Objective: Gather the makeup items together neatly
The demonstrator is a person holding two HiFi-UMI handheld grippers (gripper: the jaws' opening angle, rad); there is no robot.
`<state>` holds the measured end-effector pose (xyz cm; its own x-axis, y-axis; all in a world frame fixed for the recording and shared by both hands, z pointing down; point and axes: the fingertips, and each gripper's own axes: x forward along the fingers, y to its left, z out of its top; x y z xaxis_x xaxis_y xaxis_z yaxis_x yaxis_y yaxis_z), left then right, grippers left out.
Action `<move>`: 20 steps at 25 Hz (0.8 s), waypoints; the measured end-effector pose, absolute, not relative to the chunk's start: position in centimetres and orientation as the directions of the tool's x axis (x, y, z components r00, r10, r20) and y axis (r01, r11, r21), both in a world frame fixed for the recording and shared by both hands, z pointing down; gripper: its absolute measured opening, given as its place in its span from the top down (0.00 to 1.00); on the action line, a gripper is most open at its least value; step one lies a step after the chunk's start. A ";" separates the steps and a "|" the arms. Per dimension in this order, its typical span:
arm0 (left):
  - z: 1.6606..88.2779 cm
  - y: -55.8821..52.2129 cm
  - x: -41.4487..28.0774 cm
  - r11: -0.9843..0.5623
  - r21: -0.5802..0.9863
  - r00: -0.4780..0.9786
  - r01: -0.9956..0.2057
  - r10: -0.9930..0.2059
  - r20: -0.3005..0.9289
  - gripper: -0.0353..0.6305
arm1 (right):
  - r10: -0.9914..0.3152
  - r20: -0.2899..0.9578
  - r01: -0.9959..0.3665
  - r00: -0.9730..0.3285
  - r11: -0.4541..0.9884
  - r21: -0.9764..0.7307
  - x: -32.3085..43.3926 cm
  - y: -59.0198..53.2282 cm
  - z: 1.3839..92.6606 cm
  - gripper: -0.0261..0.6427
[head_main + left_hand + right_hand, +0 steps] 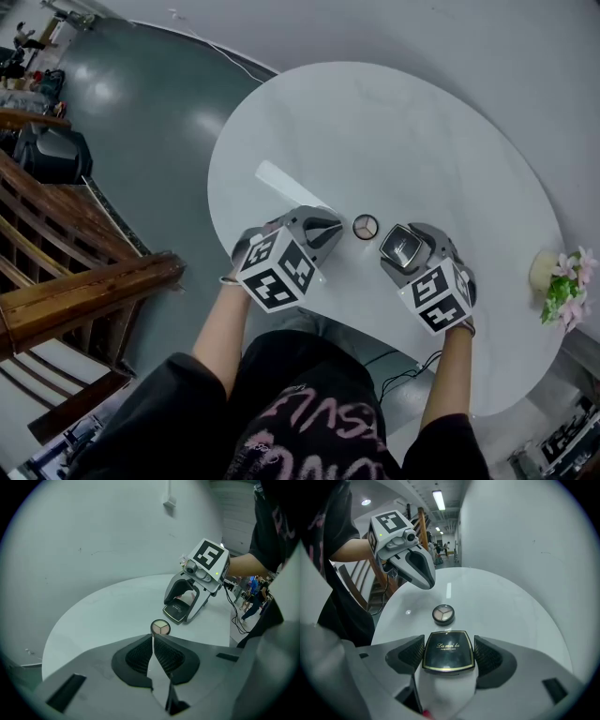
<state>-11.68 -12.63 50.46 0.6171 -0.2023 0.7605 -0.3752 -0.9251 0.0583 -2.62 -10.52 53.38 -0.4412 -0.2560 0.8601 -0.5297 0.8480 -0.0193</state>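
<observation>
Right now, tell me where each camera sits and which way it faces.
Head view: on the person's head, looking steeply down at the table; forearms, left claw and right claw show.
Left gripper view: on the left claw, looking along its shut jaws at the eyeshadow pot and the right claw.
Right gripper view: on the right claw, looking over the compact it grips at the left claw.
Shared: both gripper views see the pot, from opposite sides.
</observation>
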 end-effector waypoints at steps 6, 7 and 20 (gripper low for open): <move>50.8 -12.3 -11.7 -0.926 0.067 0.622 -0.370 -0.193 0.759 0.92 | -0.229 0.867 -0.505 -0.442 0.862 -0.030 -3.3 -10.3 53.7 0.40; 50.8 -12.4 -11.7 -0.927 0.067 0.622 -0.369 -0.193 0.759 0.92 | -0.227 0.867 -0.505 -0.443 0.862 -0.032 -3.3 -10.3 53.8 0.40; 50.6 -12.3 -11.8 -0.932 0.057 0.613 -0.357 -0.188 0.767 0.92 | -0.244 0.871 -0.514 -0.427 0.857 -0.011 -3.6 -9.9 54.8 0.40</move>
